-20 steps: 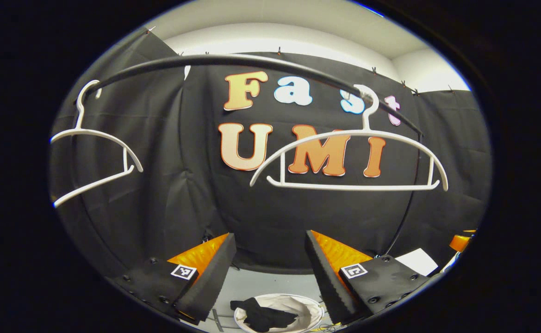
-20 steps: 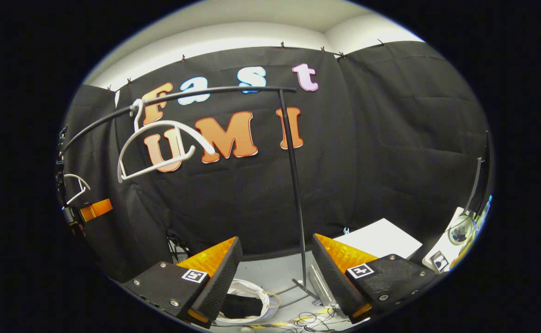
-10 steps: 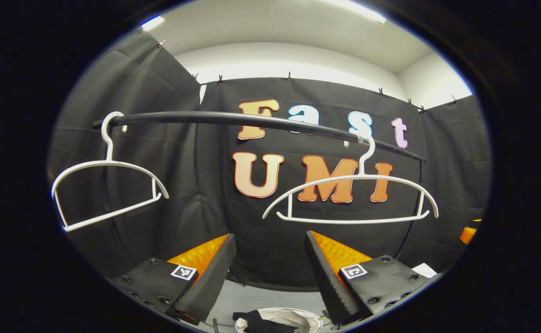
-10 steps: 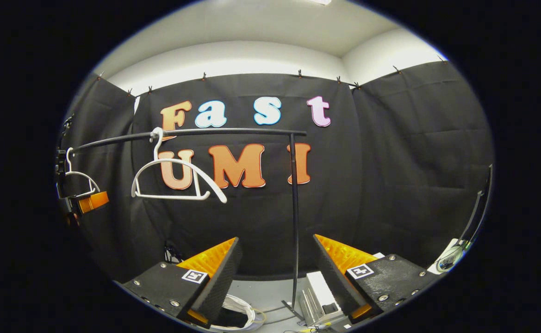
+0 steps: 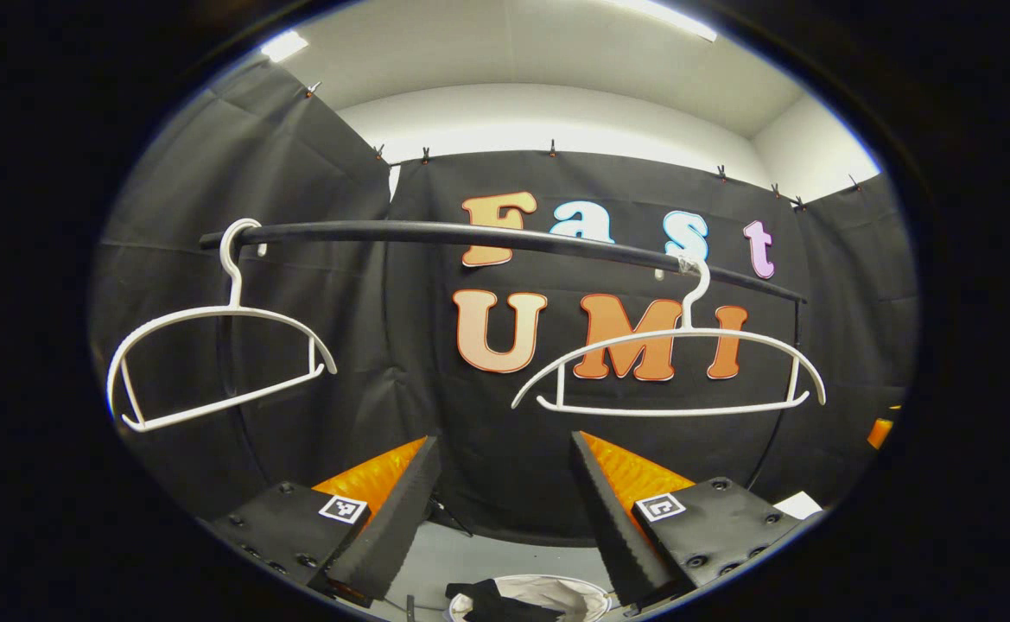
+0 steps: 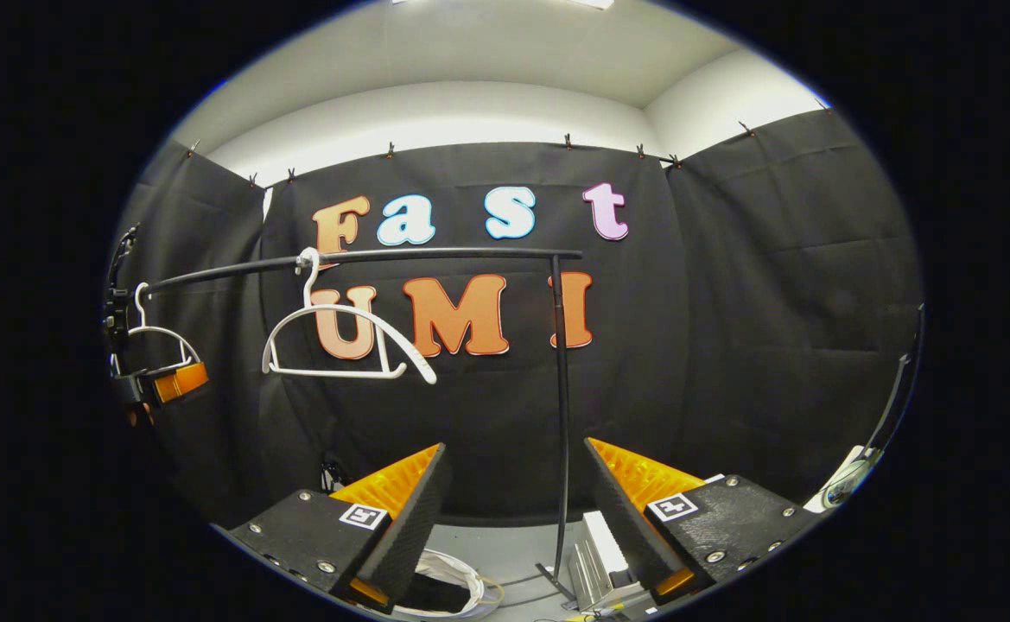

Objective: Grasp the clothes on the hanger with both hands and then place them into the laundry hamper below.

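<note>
Left gripper [image 5: 505,510] wide open, holding nothing, aimed at the rail [image 5: 505,235]. Right gripper [image 6: 517,518] likewise spread and empty, beside the rail's post [image 6: 562,415]. Two bare white hangers [image 5: 669,363] on the rail. Dark clothes [image 5: 496,603] down in the white hamper [image 5: 556,592] on the floor, below the fingers [image 5: 384,527].

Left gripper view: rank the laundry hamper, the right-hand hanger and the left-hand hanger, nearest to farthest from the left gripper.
1. laundry hamper, just below and ahead of the open left gripper, dark clothes inside.
2. right-hand hanger, bare, on the rail above the right finger.
3. left-hand hanger, bare, at the rail's far left end. The two hangers are close to call.
</note>
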